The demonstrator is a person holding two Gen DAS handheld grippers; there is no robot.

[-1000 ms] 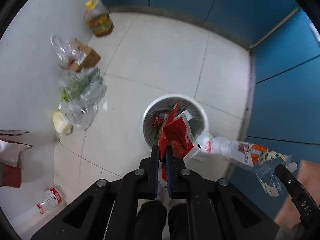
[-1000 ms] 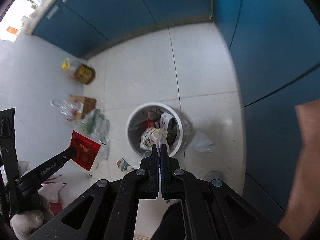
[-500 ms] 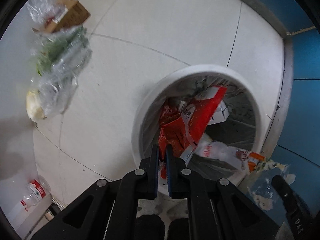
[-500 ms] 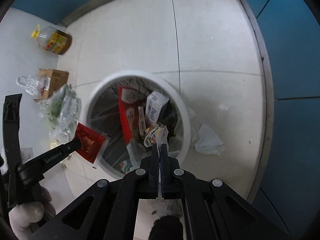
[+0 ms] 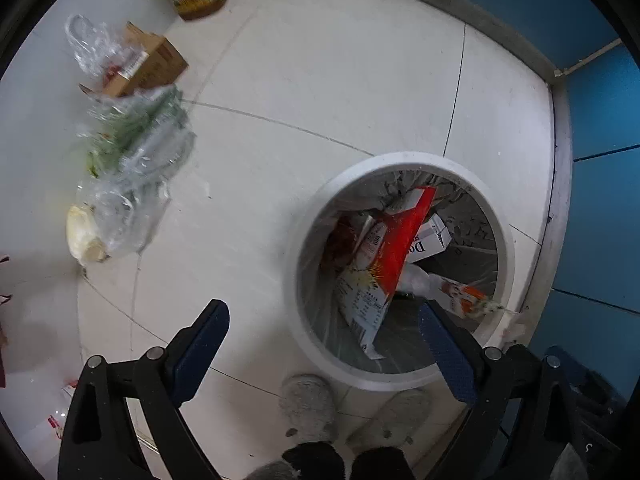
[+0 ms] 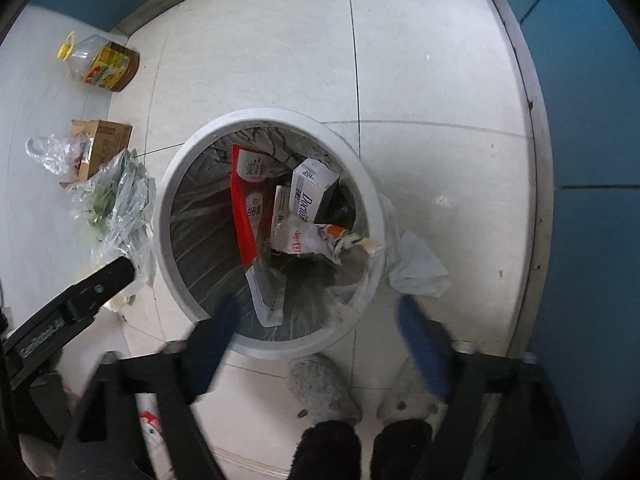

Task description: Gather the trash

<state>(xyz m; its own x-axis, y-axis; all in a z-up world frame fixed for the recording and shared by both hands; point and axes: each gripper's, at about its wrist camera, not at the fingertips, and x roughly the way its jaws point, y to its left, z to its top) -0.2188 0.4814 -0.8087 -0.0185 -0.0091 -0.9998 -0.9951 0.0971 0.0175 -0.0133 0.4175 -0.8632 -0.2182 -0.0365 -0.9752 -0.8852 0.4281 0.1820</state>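
Both grippers, left (image 5: 320,354) and right (image 6: 316,332), having spread wide since a moment ago, are hanging empty over the bin (image 6: 176,184) where the red packet (image 6: 246,216) is lying, and should be lifting clear toward floor litter.

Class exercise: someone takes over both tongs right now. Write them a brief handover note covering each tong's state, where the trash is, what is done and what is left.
Left tongs: open, empty, above the near rim of the white bin.
Right tongs: open, empty, over the same bin.
Done: red packet and clear snack wrapper lie inside the bin with a white box.
Left on the floor: oil bottle, cardboard box, plastic bag of greens, white tissue beside the bin, and a small bottle at the picture's edge.
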